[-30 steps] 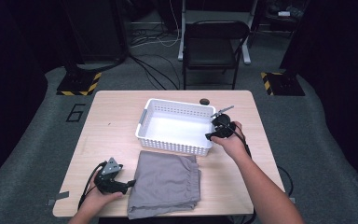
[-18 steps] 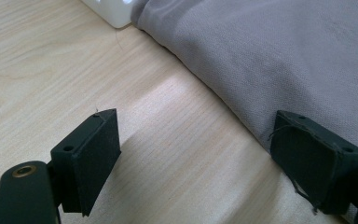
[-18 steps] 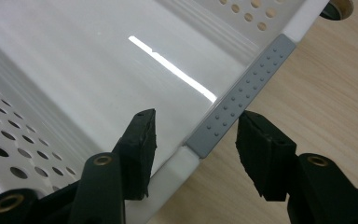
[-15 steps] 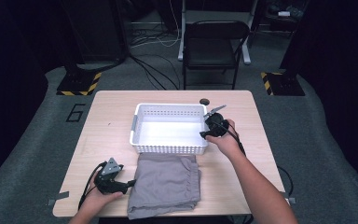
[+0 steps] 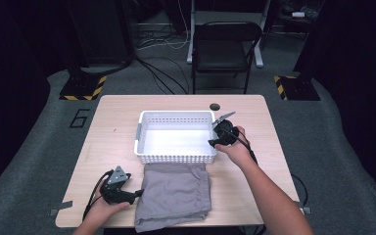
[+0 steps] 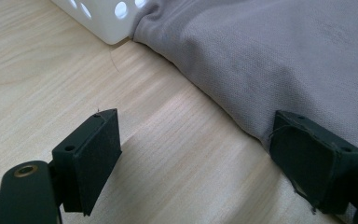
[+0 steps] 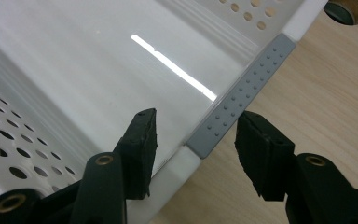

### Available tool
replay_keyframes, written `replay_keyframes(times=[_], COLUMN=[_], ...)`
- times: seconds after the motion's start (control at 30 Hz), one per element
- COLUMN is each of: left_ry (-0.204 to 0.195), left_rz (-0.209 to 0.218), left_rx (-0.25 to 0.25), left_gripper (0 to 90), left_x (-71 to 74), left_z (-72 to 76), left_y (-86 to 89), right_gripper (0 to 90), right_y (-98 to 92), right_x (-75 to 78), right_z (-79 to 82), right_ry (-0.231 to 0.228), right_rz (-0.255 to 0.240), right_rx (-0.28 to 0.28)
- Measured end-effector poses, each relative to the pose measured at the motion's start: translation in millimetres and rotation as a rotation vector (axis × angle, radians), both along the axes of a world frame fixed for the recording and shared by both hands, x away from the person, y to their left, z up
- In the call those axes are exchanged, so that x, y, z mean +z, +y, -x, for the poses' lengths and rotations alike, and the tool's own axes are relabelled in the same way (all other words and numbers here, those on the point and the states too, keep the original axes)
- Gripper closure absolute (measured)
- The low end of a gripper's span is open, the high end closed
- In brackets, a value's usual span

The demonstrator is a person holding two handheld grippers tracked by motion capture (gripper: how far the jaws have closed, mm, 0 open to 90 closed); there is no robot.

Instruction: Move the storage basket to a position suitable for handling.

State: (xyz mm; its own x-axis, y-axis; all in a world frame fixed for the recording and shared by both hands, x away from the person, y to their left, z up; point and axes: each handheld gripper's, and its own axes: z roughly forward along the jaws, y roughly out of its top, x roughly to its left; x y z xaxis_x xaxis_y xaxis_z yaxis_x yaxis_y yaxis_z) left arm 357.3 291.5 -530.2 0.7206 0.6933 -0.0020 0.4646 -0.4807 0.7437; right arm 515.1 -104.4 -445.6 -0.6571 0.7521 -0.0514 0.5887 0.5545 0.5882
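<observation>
A white perforated basket (image 5: 176, 157) stands empty mid-table. My right gripper (image 5: 215, 141) straddles its right rim. In the right gripper view the grey studded handle strip (image 7: 249, 79) lies between the jaws of that gripper (image 7: 193, 135); they have closed a little, with gaps still on both sides, so it is open. A folded grey cloth (image 5: 176, 193) lies in front of the basket. My left gripper (image 5: 136, 195) rests on the table at the cloth's left edge. In the left gripper view it (image 6: 196, 149) is open, one jaw against the cloth (image 6: 284, 56).
The wooden table (image 5: 117, 127) has a round cable hole (image 5: 215, 106) behind the basket. A black folding chair (image 5: 227, 46) stands beyond the far edge, with cables and yellow-black striped bases (image 5: 81, 88) on the floor. A basket corner (image 6: 102, 23) shows near the cloth.
The basket has slid a little to the left and squared up with the table, and my right gripper went with it. The left gripper and the cloth have stayed put.
</observation>
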Motion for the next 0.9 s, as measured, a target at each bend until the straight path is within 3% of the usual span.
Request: replay_keyframes(times=[0.6,0.77,0.9], left_ry=[0.006,0.021,0.045], left_rz=[-0.004,0.015,0.027], left_rx=[-0.025,-0.021,-0.033], left_gripper=[16.6,21.8,28.9], left_x=[1.0,2.6,5.3], left_z=[2.3,3.4,3.5], left_y=[-1.8,-2.0,-1.8], right_gripper=[48.5,46.0,44.4], right_y=[0.7,-1.0,-5.2], right_x=[0.4,3.0,12.5], right_z=[3.8,6.6,15.8], right_ry=[-0.002,0.011,-0.011], right_rz=[0.014,-0.024,-0.052], right_rx=[0.001,-0.029,-0.029])
